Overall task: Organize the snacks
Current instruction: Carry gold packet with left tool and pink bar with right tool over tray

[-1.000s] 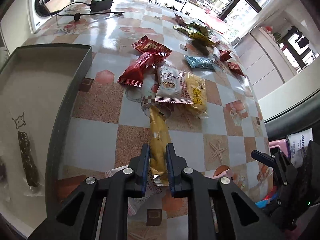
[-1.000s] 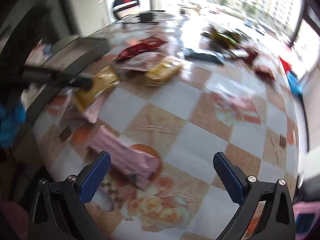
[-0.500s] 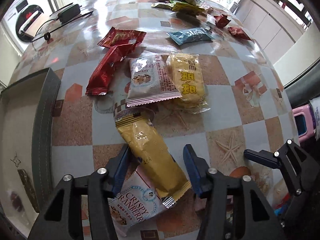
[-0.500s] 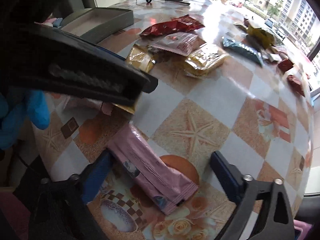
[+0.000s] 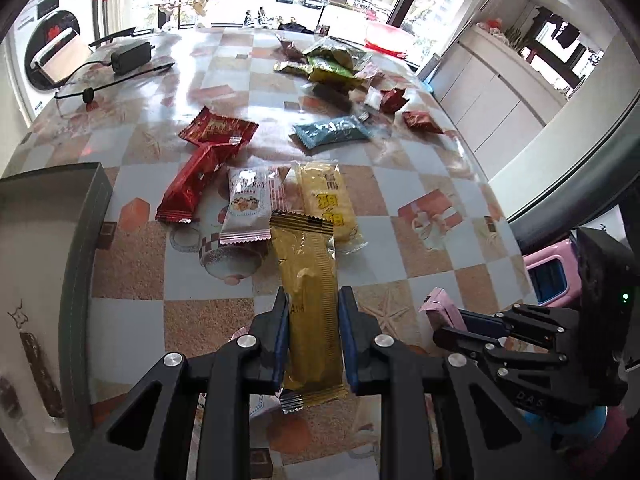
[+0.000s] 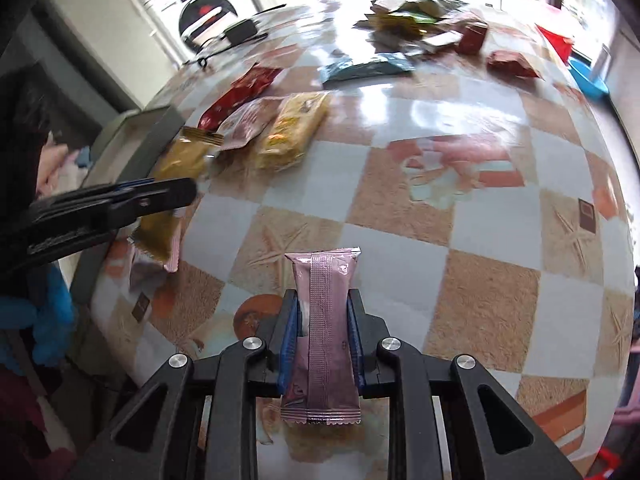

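While both packets are already clamped, the pick-up step appears finished. The left gripper point(image 5: 312, 340), whose jaws have just reclosed, is pressed on the mustard-yellow snack bar point(image 5: 310, 292) at lower centre; the right gripper point(image 6: 323, 340), whose jaws have just closed, is pinched on the pink snack bar point(image 6: 326, 320). Next, a carry to the grey tray point(image 5: 86, 240) at the left edge is probably called for, with clearance over its wall. More wrappers are scattered across the glossy checked tablecloth point(image 5: 420, 248); windows and a washing machine point(image 5: 50, 54) are seen behind.
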Motion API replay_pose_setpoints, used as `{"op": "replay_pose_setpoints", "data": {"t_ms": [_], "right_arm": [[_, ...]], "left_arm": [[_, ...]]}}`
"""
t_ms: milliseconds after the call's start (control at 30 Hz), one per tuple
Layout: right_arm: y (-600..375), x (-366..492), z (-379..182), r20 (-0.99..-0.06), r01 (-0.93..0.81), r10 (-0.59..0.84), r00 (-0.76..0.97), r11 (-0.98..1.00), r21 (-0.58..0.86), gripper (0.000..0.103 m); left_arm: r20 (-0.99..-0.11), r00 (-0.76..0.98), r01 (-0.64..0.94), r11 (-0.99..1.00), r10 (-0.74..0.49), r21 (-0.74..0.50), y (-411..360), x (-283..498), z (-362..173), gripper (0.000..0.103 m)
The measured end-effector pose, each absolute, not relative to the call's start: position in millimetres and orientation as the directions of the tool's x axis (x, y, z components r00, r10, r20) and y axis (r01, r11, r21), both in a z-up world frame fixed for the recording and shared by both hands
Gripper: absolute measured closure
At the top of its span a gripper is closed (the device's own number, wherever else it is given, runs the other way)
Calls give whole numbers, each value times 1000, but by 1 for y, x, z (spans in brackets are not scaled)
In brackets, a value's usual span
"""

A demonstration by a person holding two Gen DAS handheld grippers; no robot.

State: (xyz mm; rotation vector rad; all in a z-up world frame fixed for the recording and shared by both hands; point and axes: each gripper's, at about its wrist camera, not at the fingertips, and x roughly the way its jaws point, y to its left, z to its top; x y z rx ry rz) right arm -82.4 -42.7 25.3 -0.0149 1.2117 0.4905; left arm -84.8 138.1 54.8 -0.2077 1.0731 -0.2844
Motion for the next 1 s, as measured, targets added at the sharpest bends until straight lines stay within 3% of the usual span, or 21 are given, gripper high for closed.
{"op": "replay_pose_setpoints", "data": {"t_ms": [533, 733, 1000], "right_arm": [[-19, -87, 47, -877, -385, 417, 240, 870, 308, 79], [32, -88, 59, -876, -457, 430, 220, 838, 297, 79], [135, -83, 74, -864, -573, 479, 155, 756, 316, 79]], "left_arm": [[-798, 526, 60, 949, -294, -310, 201, -115, 81, 78], [-805, 561, -33, 966, -195, -257, 249, -129, 81, 78], [-801, 583, -154, 949, -137, -275, 323, -144, 71, 78]]}}
